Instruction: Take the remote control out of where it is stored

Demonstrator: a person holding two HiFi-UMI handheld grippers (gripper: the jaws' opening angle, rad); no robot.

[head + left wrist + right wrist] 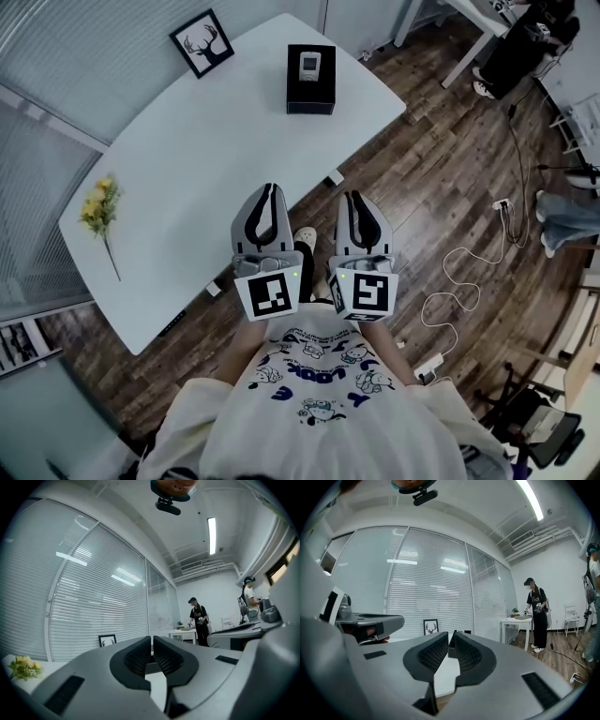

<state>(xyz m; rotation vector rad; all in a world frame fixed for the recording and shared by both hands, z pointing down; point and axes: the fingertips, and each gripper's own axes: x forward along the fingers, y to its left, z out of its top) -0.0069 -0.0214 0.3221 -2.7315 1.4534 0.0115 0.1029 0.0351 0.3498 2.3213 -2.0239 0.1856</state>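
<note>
Approach step: left hand-held gripper (269, 190) and right hand-held gripper (355, 197), jaws together, empty; next, reach the remote control (309, 64) in its black box (310, 94).

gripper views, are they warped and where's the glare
Left gripper view: heavy fisheye, black corners, blinds bowed; ceiling light blown out, bright streaks reflected on the blinds. Right gripper view: same warp, light strip glaring at top right.
</note>
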